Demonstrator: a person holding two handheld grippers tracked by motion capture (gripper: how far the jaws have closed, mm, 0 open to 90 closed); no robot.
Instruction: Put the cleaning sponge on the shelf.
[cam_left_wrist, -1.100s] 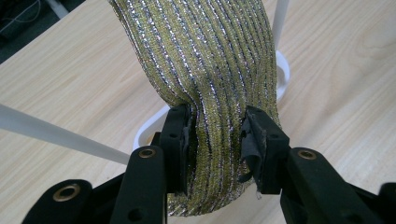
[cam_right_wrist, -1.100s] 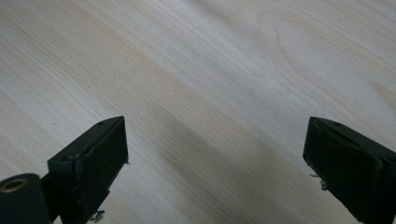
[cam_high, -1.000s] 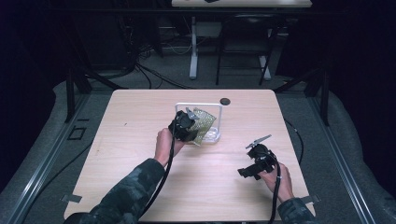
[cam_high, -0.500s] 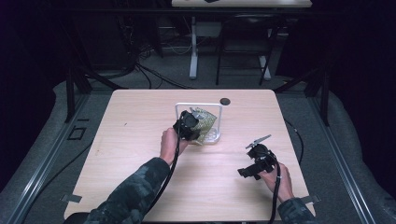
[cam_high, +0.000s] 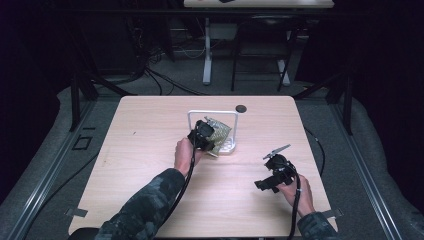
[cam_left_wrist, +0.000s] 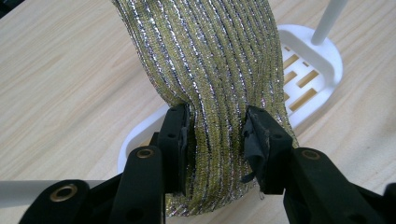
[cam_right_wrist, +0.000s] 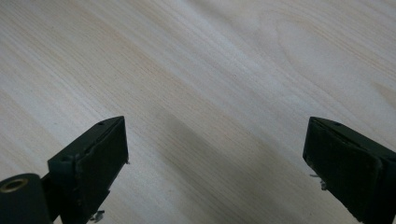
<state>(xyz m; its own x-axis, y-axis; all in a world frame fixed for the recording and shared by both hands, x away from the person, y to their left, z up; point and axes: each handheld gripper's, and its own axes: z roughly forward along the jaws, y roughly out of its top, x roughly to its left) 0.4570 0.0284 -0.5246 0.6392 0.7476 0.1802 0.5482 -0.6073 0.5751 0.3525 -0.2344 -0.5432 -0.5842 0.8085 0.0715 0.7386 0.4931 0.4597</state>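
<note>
Left gripper view: gold-and-silver cloth (cam_left_wrist: 205, 70) hung over a white rack (cam_left_wrist: 308, 70) at mid-bench, its lower fold clenched by the left gripper (cam_left_wrist: 215, 140). High view: the right gripper (cam_high: 272, 176), jaws spread and holding nothing, hovered well apart, above the bare bench (cam_high: 140, 135).

The high view looks forward and down on my table (cam_high: 150, 165). My left gripper view sits close on the cloth (cam_left_wrist: 210, 70) and rack (cam_left_wrist: 317, 60), shared from above; my right faces bare tabletop
</note>
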